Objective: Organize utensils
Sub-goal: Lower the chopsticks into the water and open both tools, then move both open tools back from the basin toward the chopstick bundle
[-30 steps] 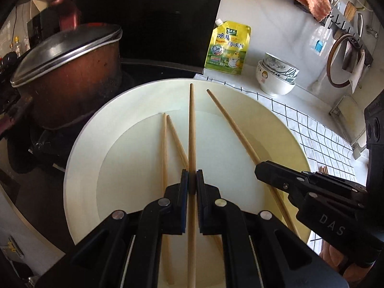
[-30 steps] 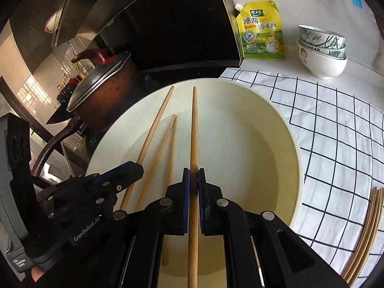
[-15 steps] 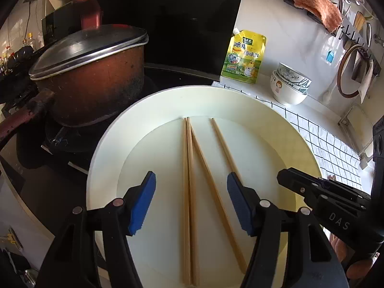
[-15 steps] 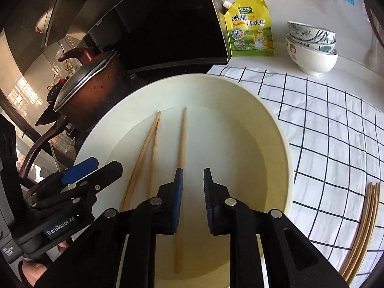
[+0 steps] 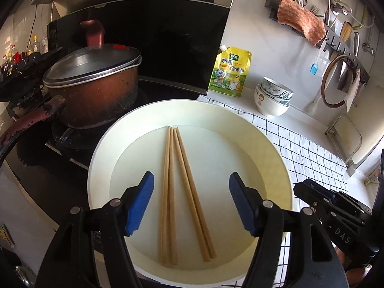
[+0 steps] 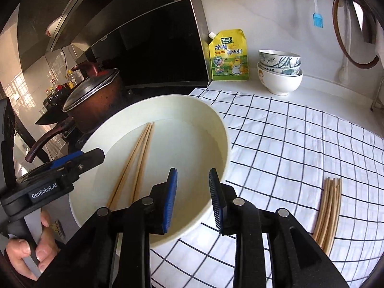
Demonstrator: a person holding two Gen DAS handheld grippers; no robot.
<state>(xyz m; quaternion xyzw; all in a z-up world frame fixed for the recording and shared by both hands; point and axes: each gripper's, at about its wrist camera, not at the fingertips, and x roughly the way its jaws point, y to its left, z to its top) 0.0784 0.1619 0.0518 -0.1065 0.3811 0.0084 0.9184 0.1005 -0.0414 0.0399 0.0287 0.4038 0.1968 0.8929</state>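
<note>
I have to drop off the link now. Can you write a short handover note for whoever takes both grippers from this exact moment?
Left gripper: open, empty, above the four chopsticks in the plate.
Right gripper: open, empty, over the right edge of the white plate.
Things: the four lie loose on the plate floor, far tips close together, near ends fanned apart. A bundle of chopsticks lies on the checked cloth to the right of the plate.
Done: four chopsticks are in the plate.
Left: probably moving the bundle into the plate; that is my guess.
</note>
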